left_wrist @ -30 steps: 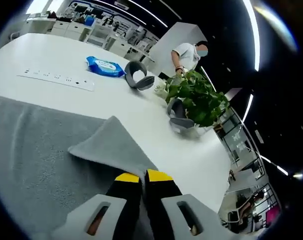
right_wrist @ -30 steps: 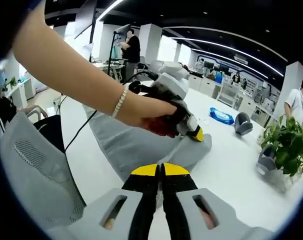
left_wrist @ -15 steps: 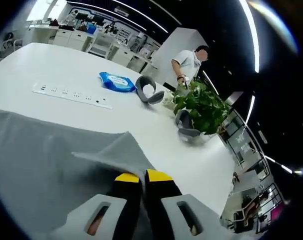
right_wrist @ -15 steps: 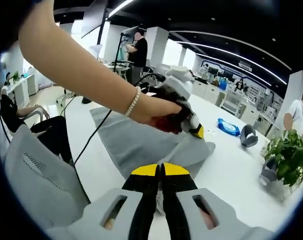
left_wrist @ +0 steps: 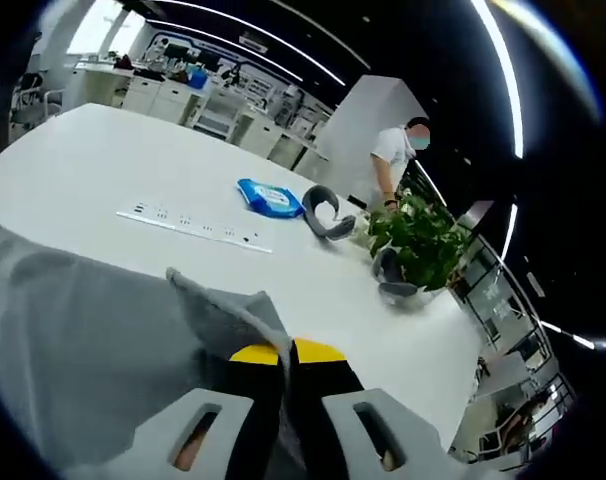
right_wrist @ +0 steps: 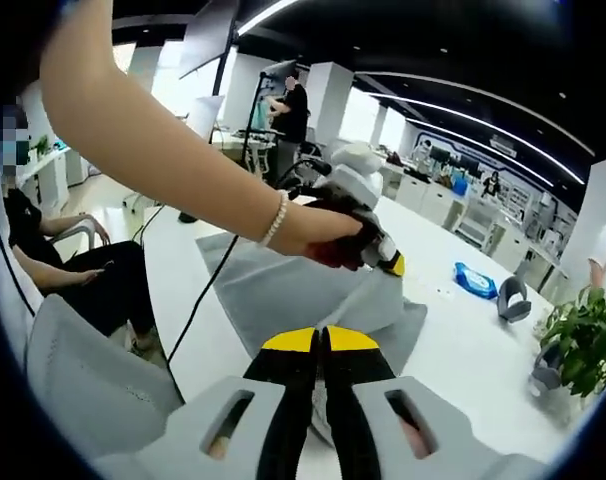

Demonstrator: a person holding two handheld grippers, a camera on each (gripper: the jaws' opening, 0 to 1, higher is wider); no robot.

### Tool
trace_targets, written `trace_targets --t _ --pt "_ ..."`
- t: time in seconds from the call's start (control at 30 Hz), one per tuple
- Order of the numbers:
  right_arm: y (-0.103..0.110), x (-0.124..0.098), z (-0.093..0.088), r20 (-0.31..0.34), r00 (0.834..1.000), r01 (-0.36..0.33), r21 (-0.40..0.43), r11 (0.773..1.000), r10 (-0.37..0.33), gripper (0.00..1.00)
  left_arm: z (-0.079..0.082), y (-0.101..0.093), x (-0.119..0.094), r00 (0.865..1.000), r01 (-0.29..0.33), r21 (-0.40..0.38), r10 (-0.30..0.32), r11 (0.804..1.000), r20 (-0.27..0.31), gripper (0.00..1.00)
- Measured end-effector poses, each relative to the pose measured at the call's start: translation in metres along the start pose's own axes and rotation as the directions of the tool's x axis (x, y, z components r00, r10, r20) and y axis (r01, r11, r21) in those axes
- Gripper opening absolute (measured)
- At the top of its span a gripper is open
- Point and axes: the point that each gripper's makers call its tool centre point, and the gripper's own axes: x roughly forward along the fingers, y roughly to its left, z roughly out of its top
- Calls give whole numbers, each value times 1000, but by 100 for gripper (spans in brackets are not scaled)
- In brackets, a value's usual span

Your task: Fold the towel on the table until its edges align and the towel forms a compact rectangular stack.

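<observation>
Towel (right_wrist: 283, 295) lies spread across the white desk (left_wrist: 113, 160), grey and rumpled, its length running away from the person. Both tools have a corner of it: the left tool (right_wrist: 391, 265), gripped in a hand (right_wrist: 318, 235), is closed on a far corner lifted off the desk, while the right tool (right_wrist: 318, 340) is clamped shut on the near edge. From the left tool's own camera, the pinched corner (left_wrist: 233, 310) bunches right at its tips (left_wrist: 283, 352). I'd say the fold must carry these corners across the length.
</observation>
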Motion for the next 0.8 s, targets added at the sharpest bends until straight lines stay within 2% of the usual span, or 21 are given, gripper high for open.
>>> trace_targets --t 0.33,0.4,0.43,0.47,0.5,0.53,0.57,0.63,0.8 --pt "29 14 32 40 999 -29 -5 1000 29 0 21 27 -25 999 -12 13 12 1000 36 2" --pt "39 17 39 52 997 -53 -13 999 53 0 29 34 -30 998 -28 29 26 999 60 2" --pt "52 19 46 73 993 -99 11 995 98 0 38 44 -33 993 -70 53 65 996 96 2" --pt "56 21 49 78 992 -101 14 995 99 0 39 48 -36 994 -75 49 71 996 85 2" --pt "60 22 52 83 992 -100 5 995 99 0 39 47 -36 997 -42 17 41 999 66 2" --pt "65 25 53 85 992 -98 -7 995 98 0 39 43 -37 998 5 -19 -4 1000 56 2" --pt "69 29 52 76 991 -106 -18 994 107 0 41 44 -39 998 16 -36 -14 999 65 2" --pt "75 34 47 45 992 -118 -44 992 120 0 47 57 -42 995 -48 15 46 999 89 2" --pt "69 38 43 29 994 -105 -34 994 106 0 54 54 -44 995 -26 59 20 998 99 2"
